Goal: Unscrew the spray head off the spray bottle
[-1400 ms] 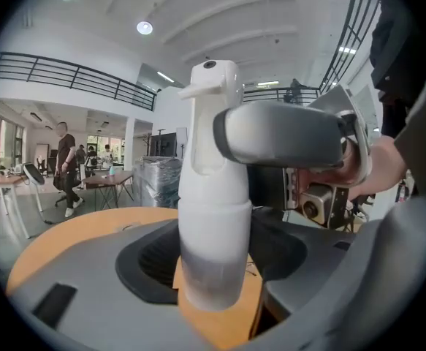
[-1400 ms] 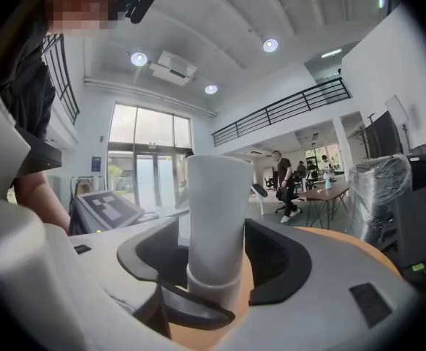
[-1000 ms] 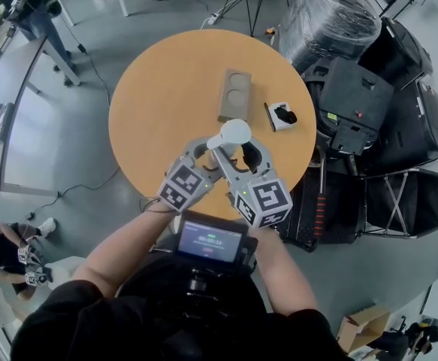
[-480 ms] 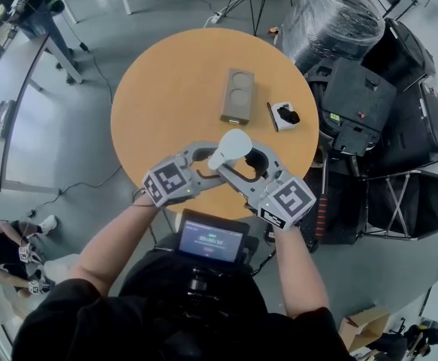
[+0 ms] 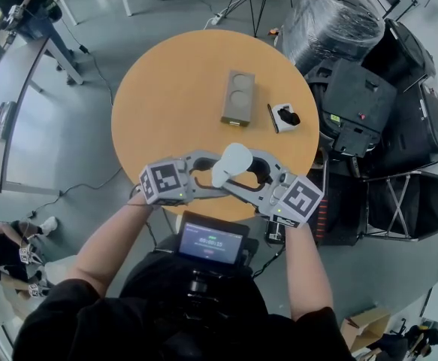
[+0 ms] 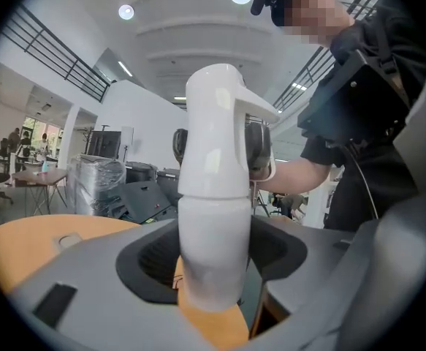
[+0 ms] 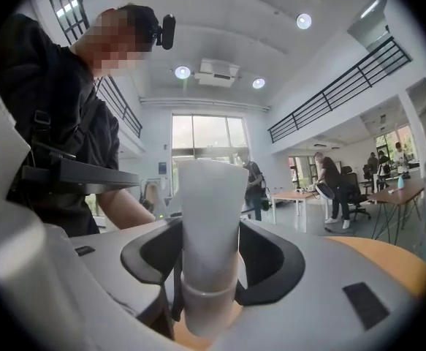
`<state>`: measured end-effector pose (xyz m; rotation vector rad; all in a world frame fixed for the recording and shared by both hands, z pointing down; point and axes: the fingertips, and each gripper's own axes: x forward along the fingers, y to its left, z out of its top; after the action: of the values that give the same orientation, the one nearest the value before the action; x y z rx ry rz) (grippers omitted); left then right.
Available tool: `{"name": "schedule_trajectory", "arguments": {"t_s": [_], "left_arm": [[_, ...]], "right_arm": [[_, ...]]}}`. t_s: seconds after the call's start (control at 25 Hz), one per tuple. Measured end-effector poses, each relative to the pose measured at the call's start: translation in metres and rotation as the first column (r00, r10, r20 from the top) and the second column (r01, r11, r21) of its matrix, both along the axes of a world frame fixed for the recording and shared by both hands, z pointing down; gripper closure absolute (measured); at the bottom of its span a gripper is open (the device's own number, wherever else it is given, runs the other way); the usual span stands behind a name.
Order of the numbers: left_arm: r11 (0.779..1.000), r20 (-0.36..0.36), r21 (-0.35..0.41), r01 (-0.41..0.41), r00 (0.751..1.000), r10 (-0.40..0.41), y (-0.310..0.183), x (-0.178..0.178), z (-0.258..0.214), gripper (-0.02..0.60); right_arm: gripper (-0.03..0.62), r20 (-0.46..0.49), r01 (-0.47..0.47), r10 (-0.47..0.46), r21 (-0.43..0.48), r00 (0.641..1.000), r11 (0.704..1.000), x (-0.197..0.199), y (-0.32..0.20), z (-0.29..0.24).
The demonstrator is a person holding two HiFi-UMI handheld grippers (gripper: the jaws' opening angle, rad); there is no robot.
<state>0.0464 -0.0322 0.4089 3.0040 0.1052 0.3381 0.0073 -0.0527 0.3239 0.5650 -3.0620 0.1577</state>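
Left claw [image 6: 211,265]: jaws closed on the bottle [image 6: 210,247], pads pressing its body from both sides. Bottle roughly upright between them. Spray head [image 6: 216,134] sits just above these jaws, seated on the bottle.

Right claw [image 7: 209,258]: jaws clamped on the spray head, just above the collar seam.

The claws face each other with tips almost meeting and the bottle raised between them.

Under both claws: near edge of the round table [image 5: 173,89]. Beyond the claws, well apart on the table: grey block [image 5: 237,96], white box [image 5: 282,116].
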Motion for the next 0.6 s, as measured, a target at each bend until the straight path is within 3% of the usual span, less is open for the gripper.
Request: {"name": "schedule_trajectory", "arguments": {"t_s": [0.2,0.36,0.48,0.6], "left_arm": [[0.993,-0.004,-0.014,0.121,0.993,-0.121,-0.019,0.001,0.006,0.273],[0.973,0.022,0.007,0.229,0.973,-0.229,-0.037,0.0,0.008,0.273],[0.948,0.039,0.055,0.312,0.949,-0.314,-0.053,-0.003,0.007,0.273],[0.91,0.061,0.138,0.39,0.914,-0.401,-0.067,-0.004,0.007,0.273]], "right_arm": [[0.296,-0.001,-0.144,0.144,0.007,0.99,0.99,0.009,-0.018,0.001],[0.275,0.01,-0.242,0.242,-0.004,0.97,0.97,0.016,-0.027,0.003],[0.27,-0.02,-0.312,0.312,0.015,0.95,0.95,0.015,-0.032,0.011],[0.27,-0.037,-0.408,0.409,0.032,0.912,0.912,0.014,-0.042,0.016]]}}
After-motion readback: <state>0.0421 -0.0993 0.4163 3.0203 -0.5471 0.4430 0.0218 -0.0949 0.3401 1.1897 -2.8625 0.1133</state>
